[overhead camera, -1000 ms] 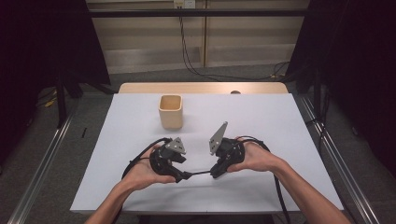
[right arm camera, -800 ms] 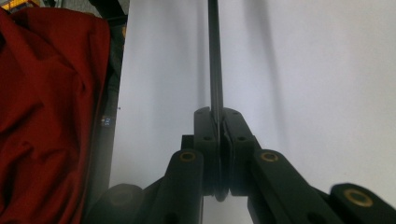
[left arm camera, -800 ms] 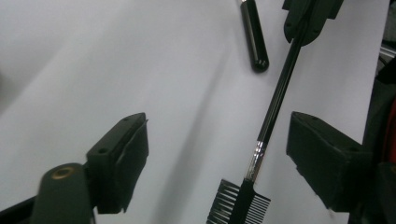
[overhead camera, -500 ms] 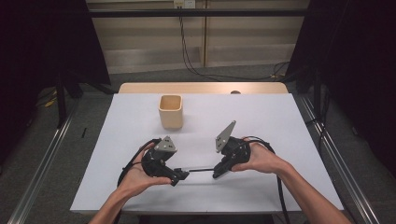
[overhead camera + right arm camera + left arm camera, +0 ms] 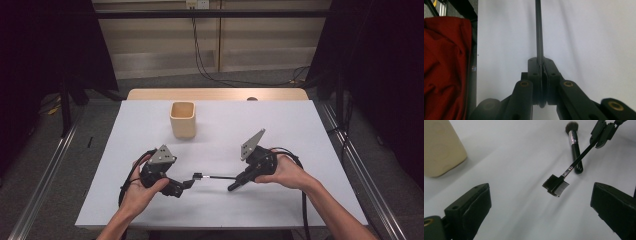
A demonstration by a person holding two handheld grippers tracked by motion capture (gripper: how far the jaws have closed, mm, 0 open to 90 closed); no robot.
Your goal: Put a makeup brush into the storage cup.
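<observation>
A: Right gripper (image 5: 234, 186) clamped shut on the handle of the brow comb brush (image 5: 555, 185); left gripper (image 5: 187, 183) just opened wide, empty.

B: Comb head just ahead of the left jaws, above the desk (image 5: 300, 130). Light, stiff, thin; slippery, likely to pivot. Best held mid-handle.

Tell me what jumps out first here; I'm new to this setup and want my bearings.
The thin brow comb held above the white table by the right gripper, whose fingers are clamped on its handle. Facing it, the left gripper has just been opening, nothing between its fingers. A beige cup stands farther back, and a makeup brush lies flat beyond the comb.
</observation>
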